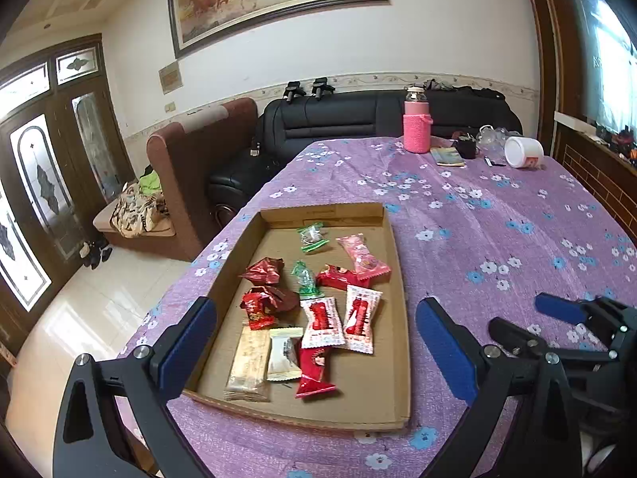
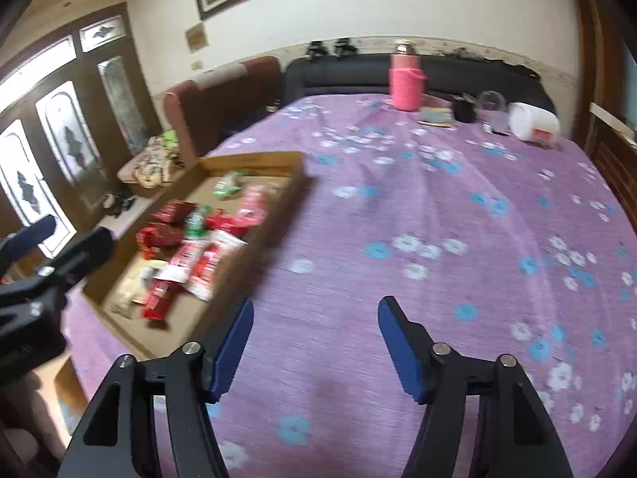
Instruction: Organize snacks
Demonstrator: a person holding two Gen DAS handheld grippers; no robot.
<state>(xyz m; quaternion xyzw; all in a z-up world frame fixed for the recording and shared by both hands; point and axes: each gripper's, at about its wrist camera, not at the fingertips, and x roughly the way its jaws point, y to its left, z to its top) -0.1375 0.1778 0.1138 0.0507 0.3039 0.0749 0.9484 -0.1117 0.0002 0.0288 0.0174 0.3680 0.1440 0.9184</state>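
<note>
A shallow cardboard tray (image 1: 392, 318) lies on the purple flowered tablecloth and holds several wrapped snacks: red packets (image 1: 314, 374), two white-and-red packets (image 1: 320, 320), a pink one (image 1: 364, 257), green ones (image 1: 312, 235) and a beige bar (image 1: 249, 362). My left gripper (image 1: 314, 318) hovers above the tray's near end, open wide, nothing between its blue pads. In the right wrist view the tray (image 2: 296, 177) sits to the left. My right gripper (image 2: 314, 318) is open over bare cloth beside the tray, empty. It also shows in the left wrist view as the right gripper (image 1: 529, 318).
At the table's far end stand a pink flask (image 1: 417, 125), a small booklet (image 1: 448, 156), a dark cup (image 1: 466, 146) and a tipped white tub (image 1: 523, 152). A black sofa (image 1: 338, 119) and a brown chair (image 1: 187, 167) stand beyond the table's left edge.
</note>
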